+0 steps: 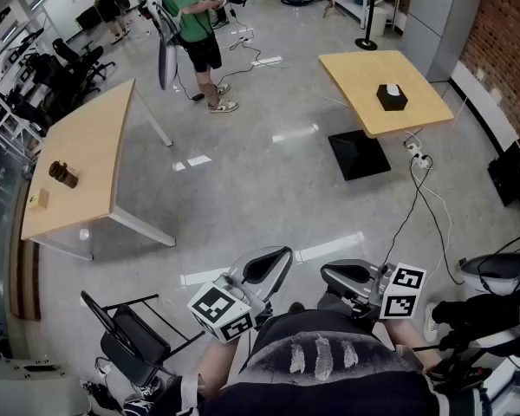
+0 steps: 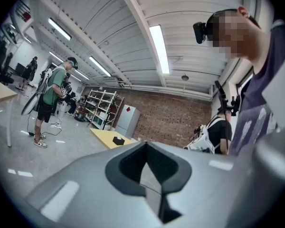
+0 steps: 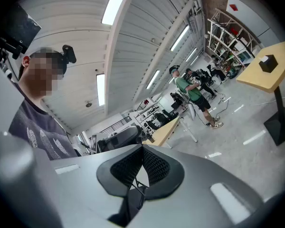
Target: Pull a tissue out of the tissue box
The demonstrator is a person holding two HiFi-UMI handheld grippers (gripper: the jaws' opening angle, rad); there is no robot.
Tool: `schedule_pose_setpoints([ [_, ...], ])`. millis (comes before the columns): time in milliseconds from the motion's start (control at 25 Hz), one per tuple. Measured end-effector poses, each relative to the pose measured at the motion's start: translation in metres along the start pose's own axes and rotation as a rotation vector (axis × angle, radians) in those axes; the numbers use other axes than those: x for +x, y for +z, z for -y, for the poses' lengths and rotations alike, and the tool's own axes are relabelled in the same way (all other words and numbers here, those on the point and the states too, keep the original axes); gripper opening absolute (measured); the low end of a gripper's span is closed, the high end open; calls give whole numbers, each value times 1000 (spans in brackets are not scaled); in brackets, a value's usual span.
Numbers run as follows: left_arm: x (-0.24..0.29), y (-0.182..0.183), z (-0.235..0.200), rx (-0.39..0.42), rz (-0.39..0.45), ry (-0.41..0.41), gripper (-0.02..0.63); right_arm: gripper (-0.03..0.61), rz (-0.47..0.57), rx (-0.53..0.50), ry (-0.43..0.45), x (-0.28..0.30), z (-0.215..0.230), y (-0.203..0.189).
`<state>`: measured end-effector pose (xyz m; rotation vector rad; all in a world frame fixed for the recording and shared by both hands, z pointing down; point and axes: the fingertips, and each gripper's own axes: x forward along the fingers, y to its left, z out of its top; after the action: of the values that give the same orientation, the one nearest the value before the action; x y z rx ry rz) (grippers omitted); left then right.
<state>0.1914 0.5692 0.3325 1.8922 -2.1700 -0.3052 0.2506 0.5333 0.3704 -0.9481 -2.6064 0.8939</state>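
Note:
The black tissue box [image 1: 392, 96] with a white tissue at its top sits on a light wooden table [image 1: 364, 72] far across the room, at the upper right. It shows small in the left gripper view as the tissue box [image 2: 118, 140] and in the right gripper view as the tissue box [image 3: 267, 63]. My left gripper [image 1: 273, 263] and right gripper [image 1: 334, 276] are held close to my body, far from the box. Both point roughly level. The left gripper [image 2: 145, 144] is shut with nothing in it, and so is the right gripper [image 3: 142, 148].
A person in a green shirt [image 1: 191, 24] stands at the back beside cables on the floor. A second wooden table [image 1: 87, 163] at the left carries a dark jar [image 1: 62, 173]. A black folding chair [image 1: 139, 336] stands near my left. Cables [image 1: 425, 198] trail by the box table's base [image 1: 360, 152].

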Motion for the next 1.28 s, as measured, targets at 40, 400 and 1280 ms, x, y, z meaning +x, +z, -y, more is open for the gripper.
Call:
schedule_pose_setpoints([
  [40,5,1,2,1,-3,-5,3,-3,-3,1,0,-2,2,3],
  [400,43,8,0,23,-28,-15,2,-3,-4,56,19,-12,28,15],
  [1280,190,30,0,69,-69,130,3,-3,-35,-4,211,-79,116,99],
])
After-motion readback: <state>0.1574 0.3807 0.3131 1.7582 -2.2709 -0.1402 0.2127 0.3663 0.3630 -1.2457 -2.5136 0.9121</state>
